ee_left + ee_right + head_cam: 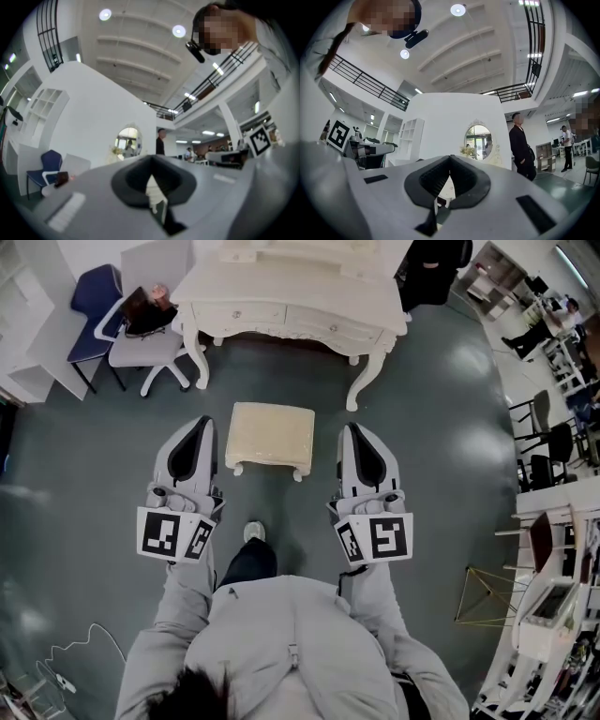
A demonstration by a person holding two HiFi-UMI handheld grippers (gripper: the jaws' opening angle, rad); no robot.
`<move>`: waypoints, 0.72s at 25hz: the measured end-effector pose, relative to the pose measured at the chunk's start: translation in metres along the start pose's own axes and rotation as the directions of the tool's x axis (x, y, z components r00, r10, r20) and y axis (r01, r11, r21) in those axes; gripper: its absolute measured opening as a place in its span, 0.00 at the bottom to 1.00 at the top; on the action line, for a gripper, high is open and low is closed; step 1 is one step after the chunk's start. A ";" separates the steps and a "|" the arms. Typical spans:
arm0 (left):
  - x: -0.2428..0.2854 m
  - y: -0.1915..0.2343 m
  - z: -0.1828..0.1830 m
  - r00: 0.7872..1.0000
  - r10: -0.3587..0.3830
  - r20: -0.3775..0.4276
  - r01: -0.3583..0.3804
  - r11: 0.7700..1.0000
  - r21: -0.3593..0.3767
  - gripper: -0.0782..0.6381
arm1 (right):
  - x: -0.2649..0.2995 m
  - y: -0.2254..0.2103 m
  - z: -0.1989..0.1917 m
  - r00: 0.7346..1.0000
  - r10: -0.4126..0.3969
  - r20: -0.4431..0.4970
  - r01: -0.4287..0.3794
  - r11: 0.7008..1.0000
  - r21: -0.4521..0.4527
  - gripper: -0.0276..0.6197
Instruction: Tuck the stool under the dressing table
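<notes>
A cream cushioned stool [272,435] with carved white legs stands on the grey floor, just in front of the white dressing table [291,296] and outside its leg space. My left gripper [198,423] is to the stool's left and my right gripper [354,429] to its right, neither touching it. Both are shut with nothing between the jaws. Seen from the left gripper [151,159] and the right gripper [450,158], the closed jaws point toward the table's oval mirror [477,139].
A white office chair [150,348] with a dark bag and a blue chair [94,310] stand left of the table. A gold wire frame [483,596] and desks line the right side. A person in black [520,147] stands by the table. A cable [84,643] lies at the lower left.
</notes>
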State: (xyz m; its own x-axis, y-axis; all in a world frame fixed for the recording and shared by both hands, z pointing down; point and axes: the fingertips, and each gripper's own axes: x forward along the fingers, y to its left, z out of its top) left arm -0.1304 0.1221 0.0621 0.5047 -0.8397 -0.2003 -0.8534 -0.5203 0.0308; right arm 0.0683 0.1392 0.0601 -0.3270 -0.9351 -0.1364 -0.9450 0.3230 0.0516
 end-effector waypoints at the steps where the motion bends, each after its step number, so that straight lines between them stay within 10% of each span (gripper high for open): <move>1: 0.006 0.006 -0.001 1.000 -0.009 0.001 0.009 1.000 -0.003 0.12 | 0.007 0.000 -0.001 1.000 -0.008 -0.002 0.008 1.000 -0.003 0.05; 18: 0.058 0.075 -0.036 0.993 -0.116 -0.024 0.114 0.992 -0.057 0.12 | 0.073 0.006 -0.032 0.991 -0.111 -0.069 0.111 0.994 -0.009 0.05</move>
State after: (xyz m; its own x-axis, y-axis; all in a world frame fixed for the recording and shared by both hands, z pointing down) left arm -0.1609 0.0289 0.0880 0.6032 -0.7773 -0.1789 -0.7812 -0.6210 0.0639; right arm 0.0386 0.0685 0.0822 -0.2187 -0.9731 -0.0725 -0.9754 0.2158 0.0454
